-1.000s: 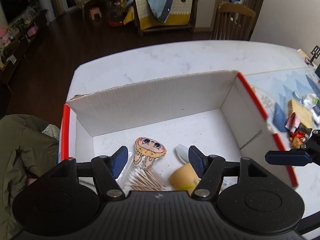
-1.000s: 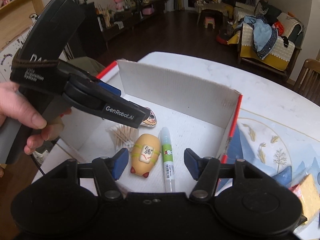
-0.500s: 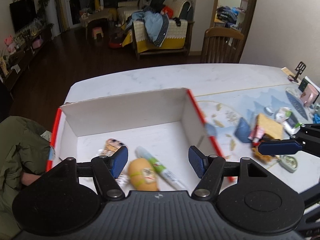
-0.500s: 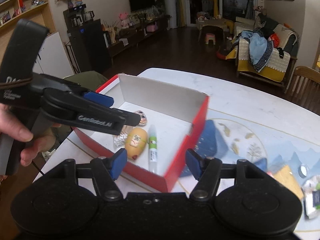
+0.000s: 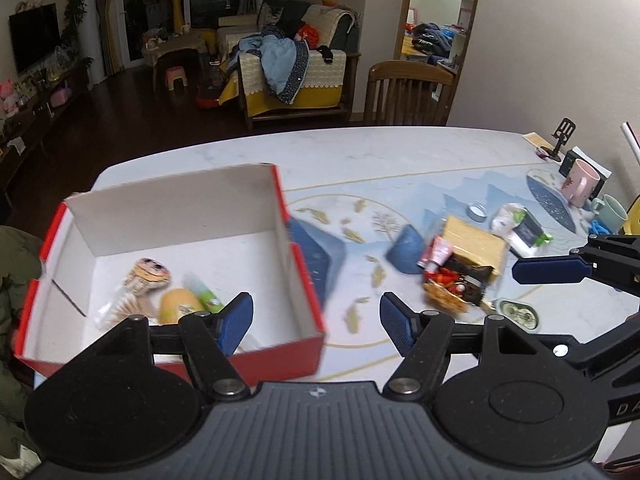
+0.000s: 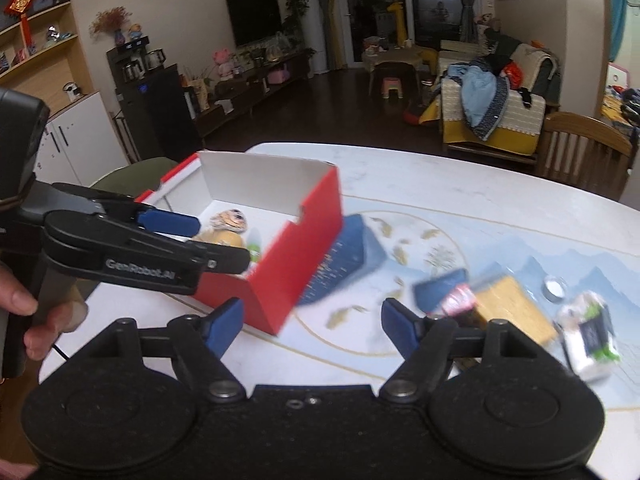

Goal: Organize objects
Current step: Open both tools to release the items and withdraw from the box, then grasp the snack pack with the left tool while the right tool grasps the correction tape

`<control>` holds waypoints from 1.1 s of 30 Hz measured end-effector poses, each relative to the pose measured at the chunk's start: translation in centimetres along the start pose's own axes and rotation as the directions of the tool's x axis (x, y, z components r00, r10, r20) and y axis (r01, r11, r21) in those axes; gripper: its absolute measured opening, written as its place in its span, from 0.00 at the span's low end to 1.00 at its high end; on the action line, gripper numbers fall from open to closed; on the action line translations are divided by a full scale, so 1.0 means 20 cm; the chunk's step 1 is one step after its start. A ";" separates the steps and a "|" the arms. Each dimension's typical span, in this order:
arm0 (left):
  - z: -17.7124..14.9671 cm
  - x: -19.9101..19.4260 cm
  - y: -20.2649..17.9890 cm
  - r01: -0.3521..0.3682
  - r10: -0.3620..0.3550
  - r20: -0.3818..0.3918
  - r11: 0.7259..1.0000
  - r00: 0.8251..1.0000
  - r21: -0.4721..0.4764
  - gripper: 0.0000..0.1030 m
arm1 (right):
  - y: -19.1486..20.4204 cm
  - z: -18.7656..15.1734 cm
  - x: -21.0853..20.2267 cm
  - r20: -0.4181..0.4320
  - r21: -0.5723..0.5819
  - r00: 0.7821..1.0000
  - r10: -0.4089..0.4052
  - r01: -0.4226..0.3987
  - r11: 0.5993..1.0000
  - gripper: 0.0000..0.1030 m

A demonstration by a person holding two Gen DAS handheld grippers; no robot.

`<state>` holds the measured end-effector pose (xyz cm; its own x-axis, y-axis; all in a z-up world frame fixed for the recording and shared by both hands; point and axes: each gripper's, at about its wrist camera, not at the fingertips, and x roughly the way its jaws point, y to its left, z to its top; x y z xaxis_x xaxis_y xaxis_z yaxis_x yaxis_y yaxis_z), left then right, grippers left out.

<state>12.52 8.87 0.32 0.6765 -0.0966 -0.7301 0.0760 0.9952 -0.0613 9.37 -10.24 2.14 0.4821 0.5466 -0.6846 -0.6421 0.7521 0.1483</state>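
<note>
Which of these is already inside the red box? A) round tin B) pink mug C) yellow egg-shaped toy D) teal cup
C: the yellow egg-shaped toy lies on the floor of the red box, next to a cartoon-face charm; the pink mug, teal cup and round tin all stand out on the table.
</note>
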 end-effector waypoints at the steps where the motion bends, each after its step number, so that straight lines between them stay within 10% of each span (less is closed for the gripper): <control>1: -0.01 0.00 -0.03 0.008 -0.008 0.002 1.000 1.000 0.004 0.67 | -0.03 -0.02 -0.01 -0.002 0.007 1.000 -0.007 0.007 1.000 0.75; 33: -0.10 0.59 -0.65 0.023 -0.022 -0.071 1.000 0.997 0.019 0.99 | -0.67 -0.49 0.08 -0.112 0.004 0.978 -0.175 0.177 0.984 0.91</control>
<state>18.06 -5.14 -8.92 0.6210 -0.1170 -0.7751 0.1058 0.9923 -0.0650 12.87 -23.03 -7.84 0.5175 0.3616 -0.7756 -0.5441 0.8386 0.0280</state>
